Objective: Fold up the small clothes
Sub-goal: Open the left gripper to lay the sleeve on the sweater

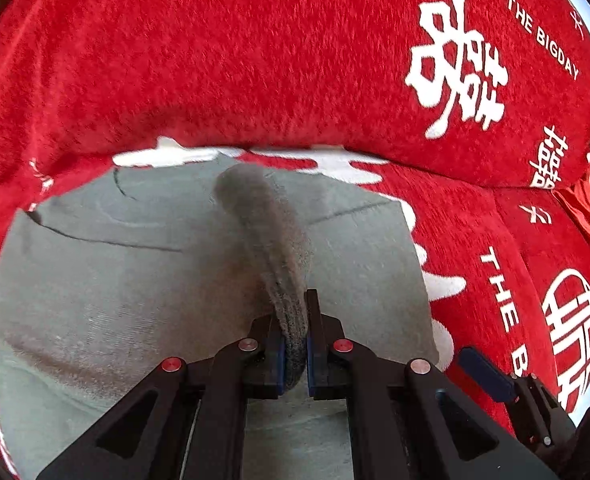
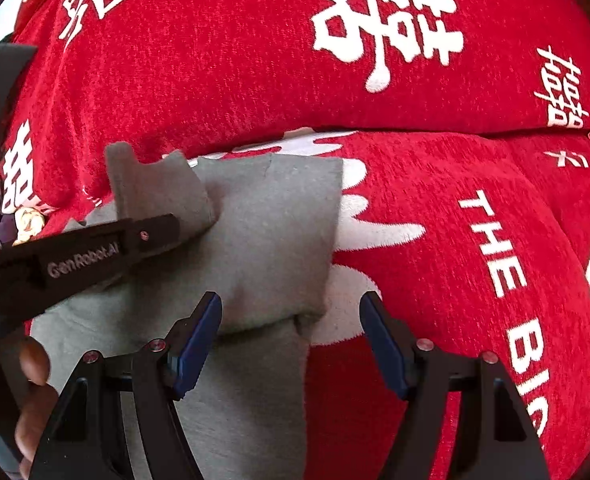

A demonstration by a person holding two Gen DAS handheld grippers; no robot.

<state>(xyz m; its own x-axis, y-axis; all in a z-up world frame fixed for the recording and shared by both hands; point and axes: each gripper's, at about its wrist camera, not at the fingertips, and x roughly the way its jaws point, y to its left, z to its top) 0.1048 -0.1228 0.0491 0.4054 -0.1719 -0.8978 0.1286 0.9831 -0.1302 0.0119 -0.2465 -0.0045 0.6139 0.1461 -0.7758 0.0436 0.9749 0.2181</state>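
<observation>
**Two grippers, one grey garment mid-fold on a red sofa**

One pinch is all that carries the fold: the left gripper [image 1: 295,344] has its jaws clamped tight on a bunched ridge of the grey garment [image 1: 115,292], lifting a flap off the rest of the cloth. If that ridge is thin, the flap could slip out as it is carried over and drop crooked. Dragging rather than lifting could also pull the whole piece across the plush sofa cover [image 2: 435,208], whose pile may grab the knit and leave the layer underneath wrinkled.

The right gripper [image 2: 291,344] stands with its jaws wide and holds nothing. Between its blue pads [image 2: 197,344] lies the garment's lower right corner, where a folded edge shows, with cloth running on down under the left pad; the right pad hangs over bare red cover. I cannot tell whether the pads touch the cloth. Closing there might catch only one layer, or snag the cover too.

The garment lies flat on the sofa seat, just below the back cushion [image 1: 215,60].
</observation>
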